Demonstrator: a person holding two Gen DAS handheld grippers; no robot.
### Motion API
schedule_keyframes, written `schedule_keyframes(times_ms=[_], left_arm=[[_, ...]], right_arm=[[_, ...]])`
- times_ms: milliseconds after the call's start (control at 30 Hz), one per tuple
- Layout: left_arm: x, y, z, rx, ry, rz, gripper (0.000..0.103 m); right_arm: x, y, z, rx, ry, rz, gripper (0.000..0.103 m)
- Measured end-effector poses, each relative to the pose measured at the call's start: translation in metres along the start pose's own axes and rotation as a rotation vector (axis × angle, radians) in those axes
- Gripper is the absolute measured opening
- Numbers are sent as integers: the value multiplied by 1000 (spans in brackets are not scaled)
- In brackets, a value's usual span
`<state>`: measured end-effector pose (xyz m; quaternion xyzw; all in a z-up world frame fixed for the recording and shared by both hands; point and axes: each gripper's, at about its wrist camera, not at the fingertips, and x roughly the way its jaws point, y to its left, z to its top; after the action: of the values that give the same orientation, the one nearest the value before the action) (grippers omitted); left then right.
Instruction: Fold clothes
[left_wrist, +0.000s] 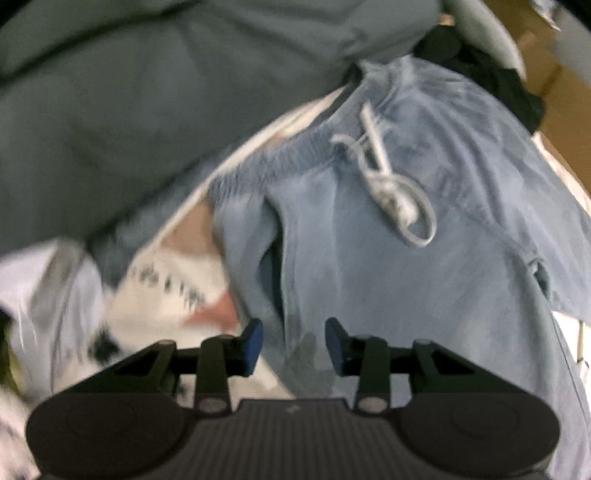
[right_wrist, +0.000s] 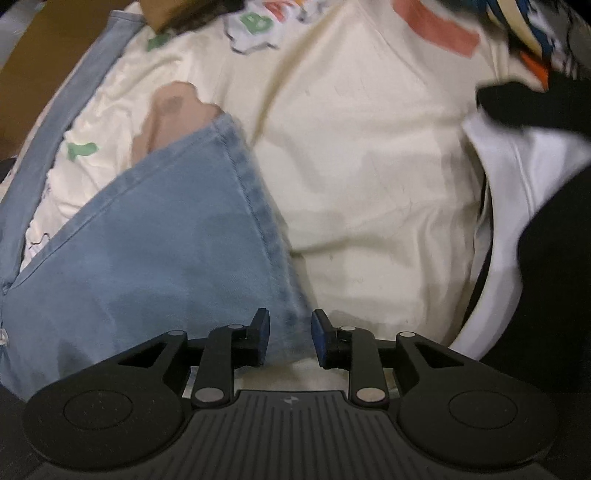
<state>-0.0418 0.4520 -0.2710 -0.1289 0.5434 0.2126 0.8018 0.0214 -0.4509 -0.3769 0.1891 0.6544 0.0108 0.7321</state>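
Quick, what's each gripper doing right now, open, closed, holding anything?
Left gripper: open, light blue drawstring trousers between its fingers, not pinched.
Right gripper: open, the blue denim hem in the gap, not gripped.

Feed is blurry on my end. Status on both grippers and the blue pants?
Left gripper open over blue pants, pads clear of fabric. Right gripper open at pant leg hem. Grey garment crowds the waistband.

Black left gripper (left_wrist: 293, 345), blue-padded fingers (left_wrist: 253, 341), ribbed housing, 2 silver pivot screws, matching right gripper (right_wrist: 290, 338)
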Motion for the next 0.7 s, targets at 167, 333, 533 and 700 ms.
schedule_keyframes(times_ms=[167,333,533,700], left_arm=[[13,-9,24,12,-19,-49,40],[43,-20,46,61,-2,-55,39],[81,-3,68,49,39,-21,38],[106,27,74,-31,110,30,3]], right_arm=[[-10,19,4,-93,-46,-33,26],[-19,25,5,-112,-112,-73,26],[-20,26,3,-83,-100,-133,27],[-18,37,1,-101,-104,-138,27]])
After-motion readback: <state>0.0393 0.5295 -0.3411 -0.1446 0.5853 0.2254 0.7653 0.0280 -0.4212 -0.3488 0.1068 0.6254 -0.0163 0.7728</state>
